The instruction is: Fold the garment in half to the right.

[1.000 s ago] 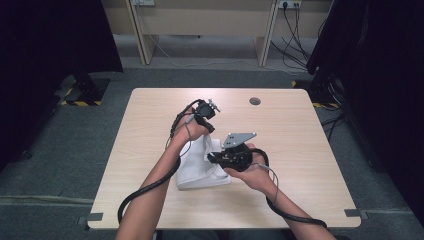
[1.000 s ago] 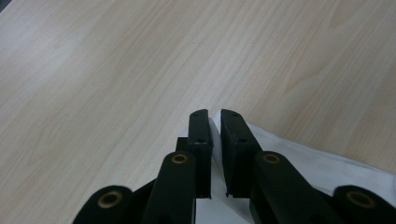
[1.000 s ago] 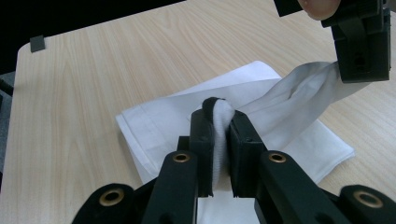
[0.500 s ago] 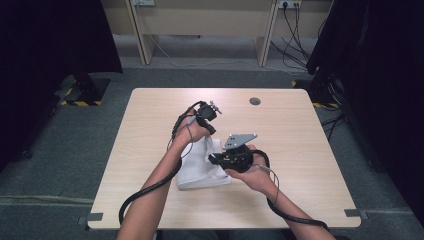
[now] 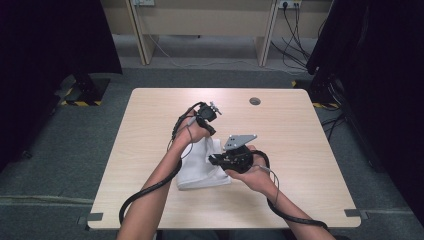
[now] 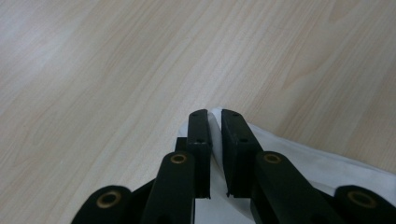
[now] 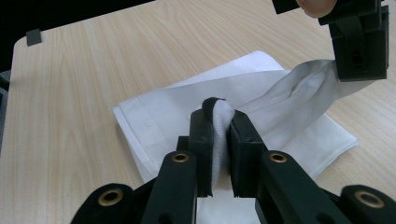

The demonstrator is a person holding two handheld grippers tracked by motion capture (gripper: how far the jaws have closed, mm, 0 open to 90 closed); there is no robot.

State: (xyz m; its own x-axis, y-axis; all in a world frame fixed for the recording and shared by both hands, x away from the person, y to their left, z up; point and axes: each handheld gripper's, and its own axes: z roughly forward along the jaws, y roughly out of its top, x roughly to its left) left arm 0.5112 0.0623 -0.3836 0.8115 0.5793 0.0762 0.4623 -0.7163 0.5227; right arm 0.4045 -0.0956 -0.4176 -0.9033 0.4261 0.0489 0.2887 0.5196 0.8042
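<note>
The white cloth (image 7: 243, 121) lies partly folded on the table (image 5: 310, 130), one edge lifted and stretched between both grippers. The left gripper (image 6: 215, 116) and right gripper (image 7: 219, 109) each have their fingers clamped on it. Folding seems midway; laying the layer over remains.

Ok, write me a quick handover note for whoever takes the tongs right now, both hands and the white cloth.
Left tongs: shut on a corner of the white cloth, held up off the table.
Right tongs: shut on a bunched edge of the same cloth, lower and nearer the person.
Cloth: a strip of it spans between the two tongs; the rest lies in flat layers on the table, in front of the person.
Done: both grips taken, one layer lifted.
Left: probably carry the lifted layer over and lay it flat, then release; which way it should go can't be told from here.
</note>
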